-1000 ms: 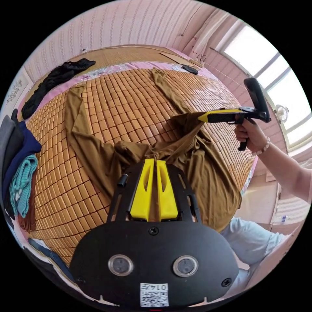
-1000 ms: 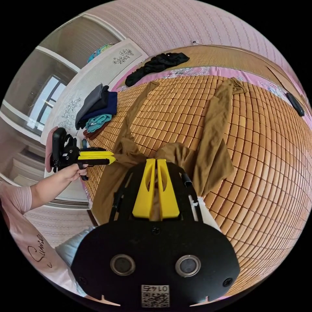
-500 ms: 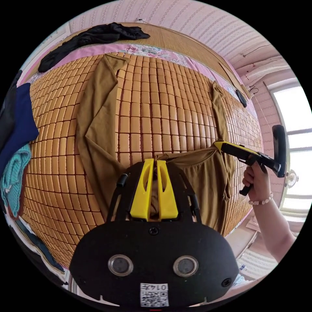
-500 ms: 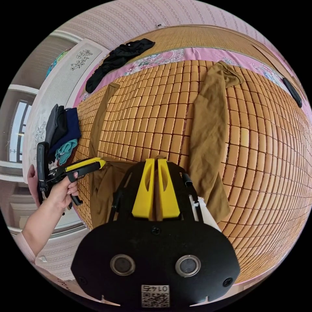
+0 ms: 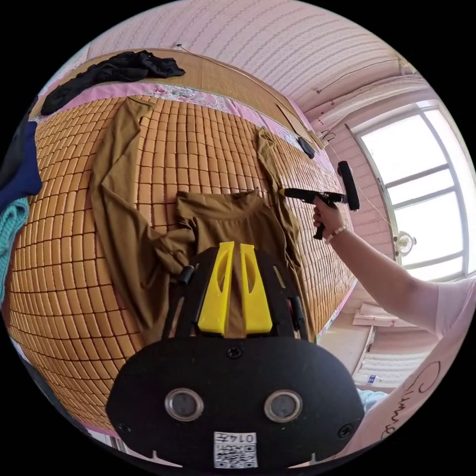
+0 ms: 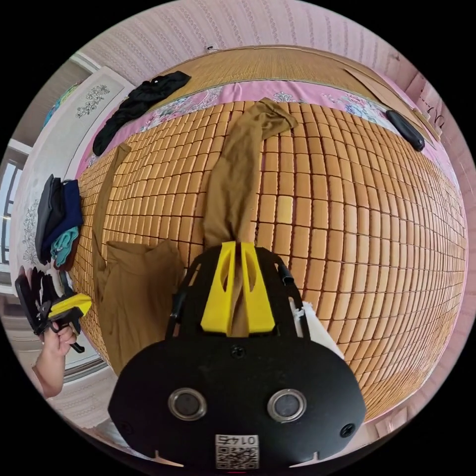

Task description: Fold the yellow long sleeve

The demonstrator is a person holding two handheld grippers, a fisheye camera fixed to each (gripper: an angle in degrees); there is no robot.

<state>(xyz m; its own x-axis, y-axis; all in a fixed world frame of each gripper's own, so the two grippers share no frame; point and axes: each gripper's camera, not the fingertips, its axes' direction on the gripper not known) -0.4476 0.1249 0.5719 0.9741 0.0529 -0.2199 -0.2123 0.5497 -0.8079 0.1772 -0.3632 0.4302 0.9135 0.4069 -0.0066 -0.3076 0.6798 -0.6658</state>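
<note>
Since half a second ago both grippers have let the yellow long sleeve [image 5: 223,223] drop flat on the bed mat [image 5: 59,277].

Left gripper view: left gripper [image 5: 234,248] hovers above it, fingers together; right gripper [image 5: 287,192], held at arm's length, cannot be judged.

Right gripper view: right gripper [image 6: 237,248] shows fingers together over a sleeve; bare mat lies right.

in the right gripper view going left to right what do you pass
left tongs → stack of folded clothes → black garment → yellow long sleeve → dark flat object
</note>
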